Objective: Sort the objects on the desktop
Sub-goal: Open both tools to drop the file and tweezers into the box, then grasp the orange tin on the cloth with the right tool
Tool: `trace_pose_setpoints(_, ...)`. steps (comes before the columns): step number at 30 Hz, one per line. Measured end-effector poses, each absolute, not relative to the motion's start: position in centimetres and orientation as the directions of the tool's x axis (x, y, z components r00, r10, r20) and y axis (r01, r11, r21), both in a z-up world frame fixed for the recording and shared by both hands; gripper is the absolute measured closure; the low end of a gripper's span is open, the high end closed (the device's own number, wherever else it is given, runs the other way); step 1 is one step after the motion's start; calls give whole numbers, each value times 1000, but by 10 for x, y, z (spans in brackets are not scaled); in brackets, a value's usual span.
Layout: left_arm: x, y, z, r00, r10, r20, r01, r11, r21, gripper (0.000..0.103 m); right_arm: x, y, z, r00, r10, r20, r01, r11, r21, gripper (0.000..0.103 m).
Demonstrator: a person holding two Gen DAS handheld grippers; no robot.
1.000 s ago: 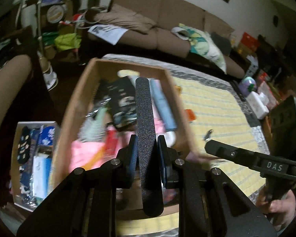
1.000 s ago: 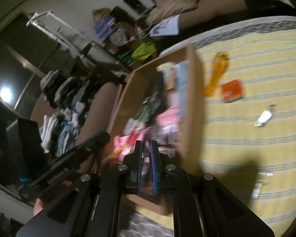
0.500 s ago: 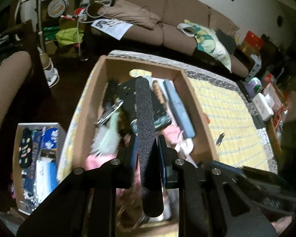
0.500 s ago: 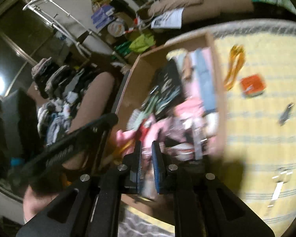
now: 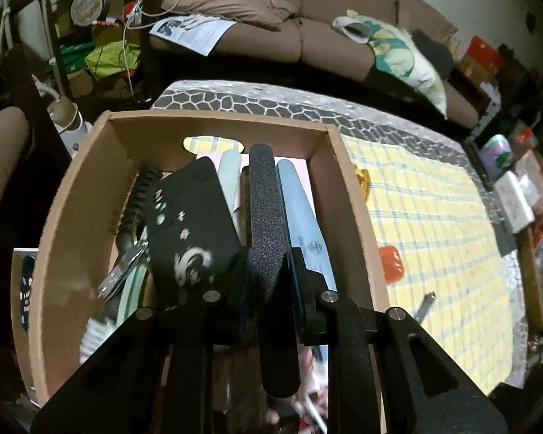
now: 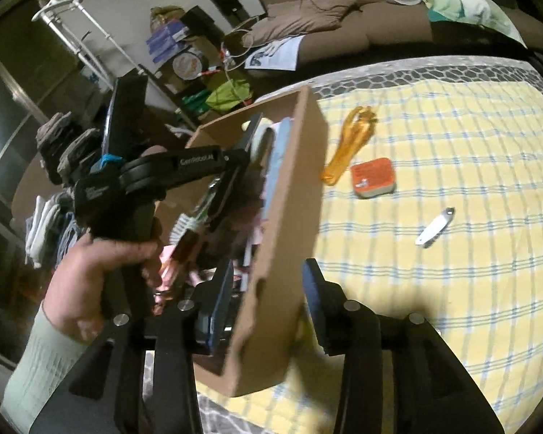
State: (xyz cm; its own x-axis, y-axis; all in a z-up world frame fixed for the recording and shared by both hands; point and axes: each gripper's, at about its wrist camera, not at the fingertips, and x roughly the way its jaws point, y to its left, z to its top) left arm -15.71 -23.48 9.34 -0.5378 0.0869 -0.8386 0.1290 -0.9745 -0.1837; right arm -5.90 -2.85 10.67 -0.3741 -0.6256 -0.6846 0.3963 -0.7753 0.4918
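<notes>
Most of the sorting looks done: the cardboard box (image 5: 90,195) already holds a brush, a black case and other long items. The left gripper (image 5: 268,271) is clamped on a black nail file (image 5: 266,209), held over the box, not yet released. The right gripper (image 6: 268,289) is opening, its jaws either side of the box wall without pressing it. An orange clip (image 6: 351,141), an orange case (image 6: 374,177) and a nail clipper (image 6: 434,228) remain on the yellow cloth (image 6: 452,289).
</notes>
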Motion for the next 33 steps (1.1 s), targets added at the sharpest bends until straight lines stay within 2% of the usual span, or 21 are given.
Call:
trace_pose_setpoints(3, -164, -228, 86, -525, 74, -848, 130, -978, -166, 84, -68, -14, 100, -377, -623, -685, 371, -779, 504, 57)
trace_pose_setpoints(5, -165, -226, 85, -524, 73, -848, 141, -975, -171, 80, -74, -6, 98, -383, -615, -689, 356, -786, 505, 54)
trace_pose_setpoints(7, -160, -228, 92, -552, 89, -829, 153, -967, -206, 55, -78, 2, 99, -396, -606, -690, 348, -795, 498, 47)
trace_pose_setpoints(9, -151, -230, 103, -587, 87, -805, 155, -964, -217, 40, -80, 11, 103, -418, -597, -685, 342, -802, 490, 38)
trace_pose_setpoints(10, -146, -229, 109, -602, 82, -794, 151, -965, -215, 35, -82, 16, 104, -428, -593, -682, 336, -805, 488, 35)
trace_pose_setpoints(13, -127, -221, 127, -637, 88, -766, 122, -969, -213, 21, -87, 35, 105, -454, -583, -674, 301, -812, 499, 34)
trace_pose_setpoints(16, -107, -204, 140, -641, 153, -752, 63, -966, -250, 12, -92, 51, 105, -468, -576, -670, 268, -815, 514, 34)
trace_pose_setpoints(20, -78, -165, 152, -645, 215, -734, -51, -970, -240, 11, -95, 73, 105, -492, -551, -673, 234, -829, 508, 30)
trace_pose_setpoints(23, -58, -142, 152, -637, 242, -732, -79, -965, -251, 11, -95, 87, 100, -499, -532, -684, 210, -840, 500, 28)
trace_pose_setpoints(29, -27, -145, 149, -660, 269, -702, 3, -933, -361, 10, -104, 86, 88, -509, -488, -709, 220, -870, 441, 27)
trace_pose_setpoints(32, -22, -149, 147, -661, 230, -714, 27, -944, -330, 7, -116, 69, 79, -506, -451, -736, 252, -893, 374, 22)
trace_pose_setpoints(33, -21, -152, 146, -663, 222, -715, 32, -946, -323, 1, -121, 62, 76, -508, -440, -740, 262, -898, 354, 19)
